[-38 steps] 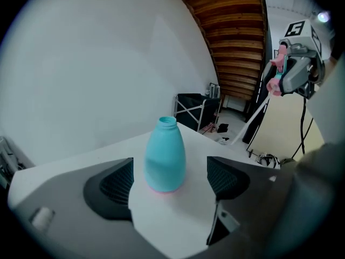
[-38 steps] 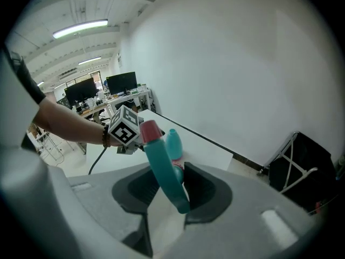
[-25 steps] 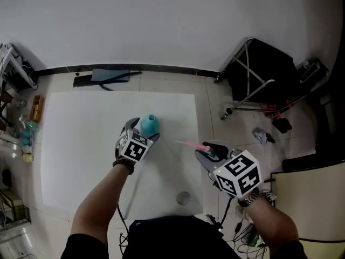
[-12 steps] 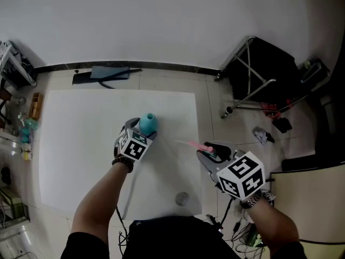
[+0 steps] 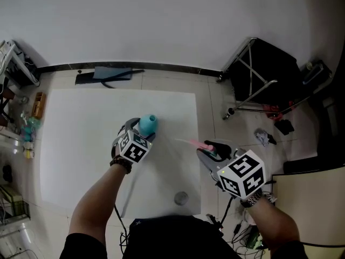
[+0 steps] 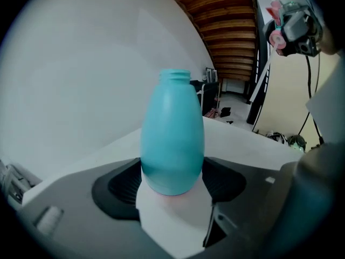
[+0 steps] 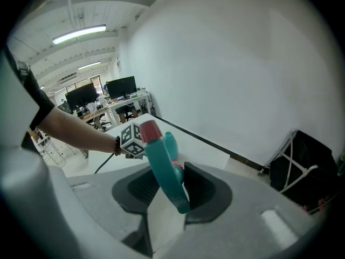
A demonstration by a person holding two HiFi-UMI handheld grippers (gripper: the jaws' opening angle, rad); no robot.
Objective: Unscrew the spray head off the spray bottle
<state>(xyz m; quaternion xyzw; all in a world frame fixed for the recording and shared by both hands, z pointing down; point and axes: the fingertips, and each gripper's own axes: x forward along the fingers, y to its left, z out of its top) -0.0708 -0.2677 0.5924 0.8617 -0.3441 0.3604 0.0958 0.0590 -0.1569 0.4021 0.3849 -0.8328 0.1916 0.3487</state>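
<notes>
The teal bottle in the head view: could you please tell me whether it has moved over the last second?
No. The teal bottle keeps its place against the far right corner of the white sheet.

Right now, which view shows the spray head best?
Right gripper view: spray head fills the centre, teal body and red tip sharp. Head view shows only its pink end; left gripper view has it small, top right.
</notes>
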